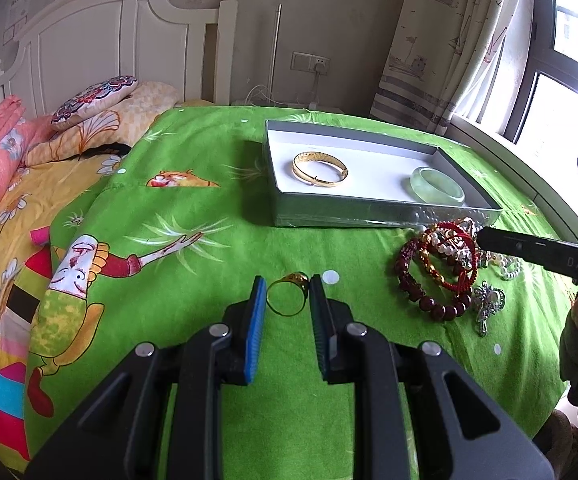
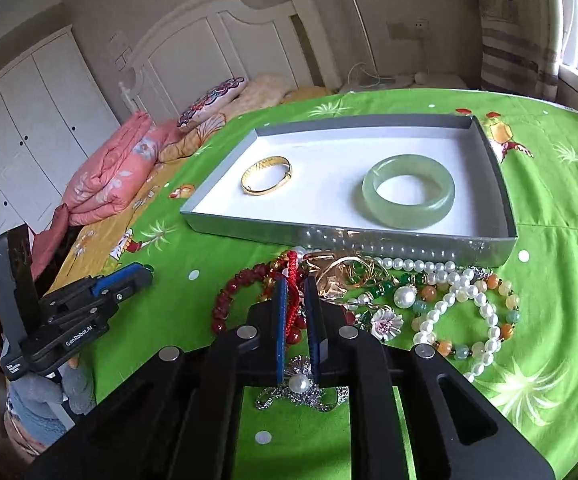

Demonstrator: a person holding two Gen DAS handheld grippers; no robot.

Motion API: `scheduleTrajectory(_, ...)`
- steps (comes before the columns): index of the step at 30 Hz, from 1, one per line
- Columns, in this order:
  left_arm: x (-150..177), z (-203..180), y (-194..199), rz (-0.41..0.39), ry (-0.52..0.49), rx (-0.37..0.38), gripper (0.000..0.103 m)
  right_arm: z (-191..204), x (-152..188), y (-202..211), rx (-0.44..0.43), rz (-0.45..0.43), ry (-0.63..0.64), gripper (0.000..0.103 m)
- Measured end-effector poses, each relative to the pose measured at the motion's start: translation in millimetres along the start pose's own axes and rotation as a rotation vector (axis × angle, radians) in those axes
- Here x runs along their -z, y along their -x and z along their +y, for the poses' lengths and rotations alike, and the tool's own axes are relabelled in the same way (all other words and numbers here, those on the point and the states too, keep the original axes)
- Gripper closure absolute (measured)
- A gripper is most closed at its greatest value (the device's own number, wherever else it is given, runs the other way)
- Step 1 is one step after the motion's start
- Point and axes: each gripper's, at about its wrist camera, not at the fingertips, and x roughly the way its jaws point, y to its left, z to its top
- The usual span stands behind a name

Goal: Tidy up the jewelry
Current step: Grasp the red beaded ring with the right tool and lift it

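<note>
Left wrist view: your left gripper [image 1: 287,294] has its jaws apart, one each side of the ring [image 1: 287,295], which lies on the green sheet [image 1: 193,208] in front of the tray [image 1: 353,216]. You cannot tell whether the pads touch the band yet. Judgement: the step in hand is picking up this ring. Keep it centred between the pads, close slowly so the thin band does not tip or skid, and pinch across the band, not the bulky top. Lift straight before moving to the tray, where the gold bangle [image 1: 320,169] and jade bangle [image 1: 437,185] already lie; set it down in the bare floor between them. Partial lettering "DAS" reads on the right tool's finger beside the pile [image 1: 441,268].

Right wrist view: your right gripper [image 2: 297,308] sits over the pile [image 2: 369,300] in front of the tray [image 2: 369,240], its jaws narrowly apart with the red cord [image 2: 294,280] running between them; whether they clamp it, you cannot tell. Judgement: if you pull the cord, expect neighbouring beads to drag, so lift slowly. The brooch [image 2: 300,390] lies under the fingers, nearest you. "GenRobot.AI" reads on the left tool's body.
</note>
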Motion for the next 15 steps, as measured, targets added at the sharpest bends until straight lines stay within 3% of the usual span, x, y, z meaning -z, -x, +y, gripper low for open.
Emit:
scheduleTrajectory(5, 0, 0, 0, 0.001, -0.002, 0.000, 0.081, 7, -1, -9, 0.007, 0.004, 0.041, 0.088)
scheduleTrajectory(8, 0, 0, 0, 0.001, -0.003, 0.000, 0.081, 11, 0, -9, -0.021, 0.000, 0.055, 0.072)
scheduleTrajectory(13, 0, -1, 0, 0.001, -0.003, 0.000, 0.081, 18, 3, -15, 0.052, 0.022, 0.109, 0.073)
scheduleTrajectory(15, 0, -1, -1, 0.002, -0.004, 0.000, 0.081, 18, 5, -17, 0.094, 0.019, 0.133, 0.084)
